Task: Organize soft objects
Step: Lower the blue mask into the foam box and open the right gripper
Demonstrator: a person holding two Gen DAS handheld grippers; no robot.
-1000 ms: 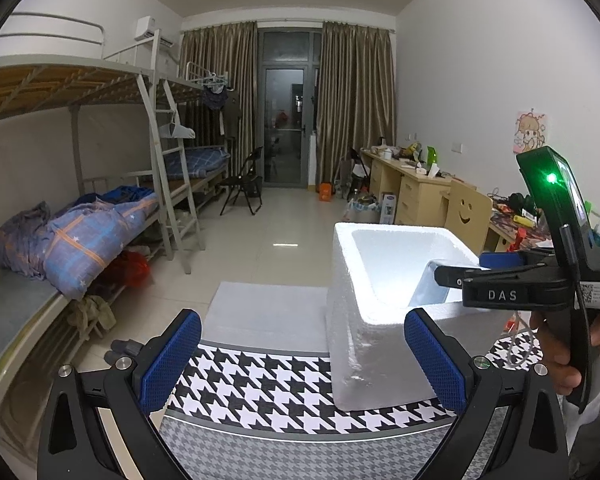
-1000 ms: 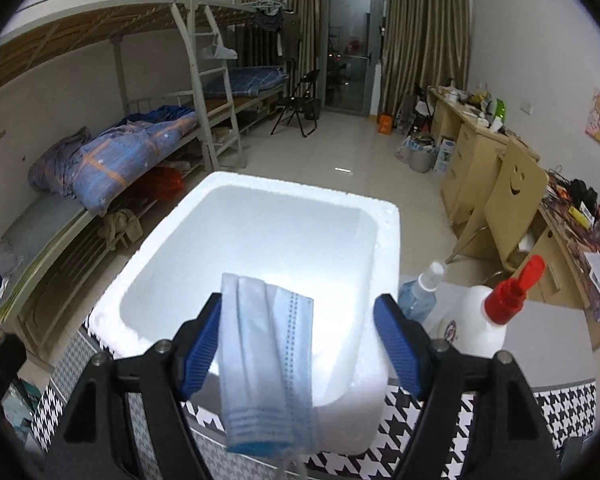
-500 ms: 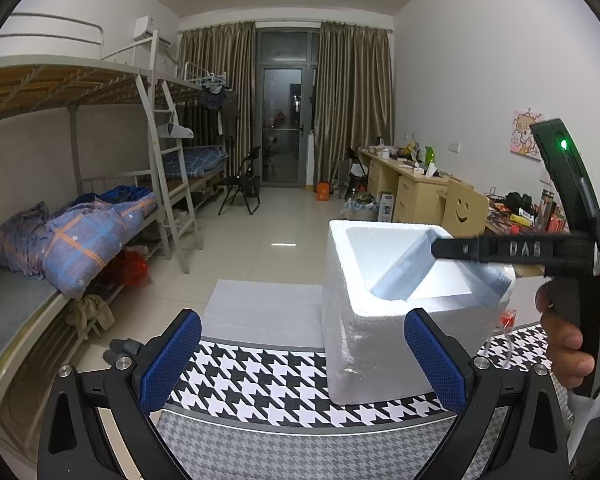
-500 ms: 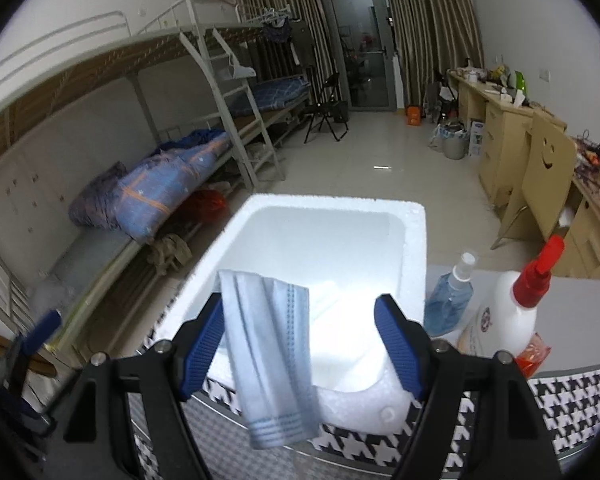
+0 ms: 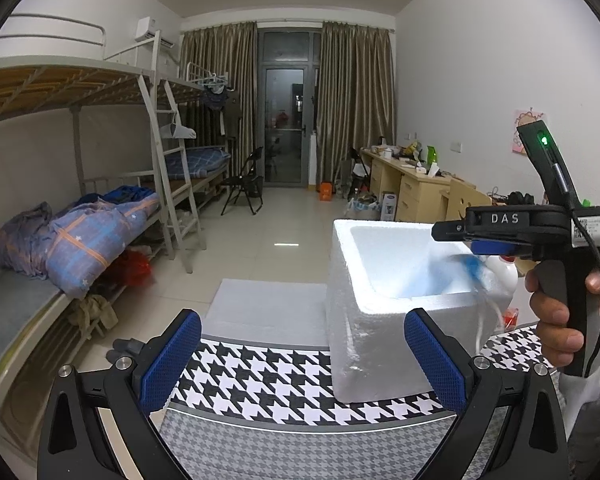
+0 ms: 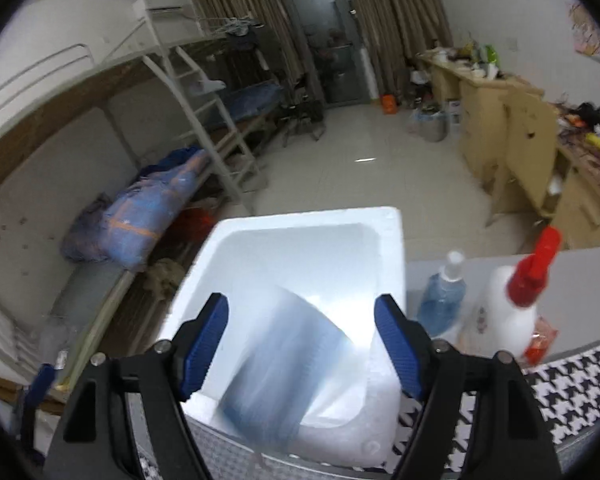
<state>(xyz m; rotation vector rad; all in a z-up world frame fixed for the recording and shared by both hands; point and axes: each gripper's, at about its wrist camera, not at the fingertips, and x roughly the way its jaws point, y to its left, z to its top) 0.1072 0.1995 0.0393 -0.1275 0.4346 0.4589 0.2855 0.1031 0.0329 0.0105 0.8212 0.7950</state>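
Low over the houndstooth cloth (image 5: 284, 376), the left gripper (image 5: 300, 360) points nearly level, jaws wide apart with nothing between; the foam box (image 5: 364, 320) stands just ahead to its right. Beside it a hand (image 5: 560, 312) holds the right gripper (image 5: 460, 236) over the box. Seen from the right wrist, that gripper (image 6: 302, 340) tilts down, pads apart, a blurred blue face mask (image 6: 288, 364) between them above the box (image 6: 312, 248), touching neither pad visibly.
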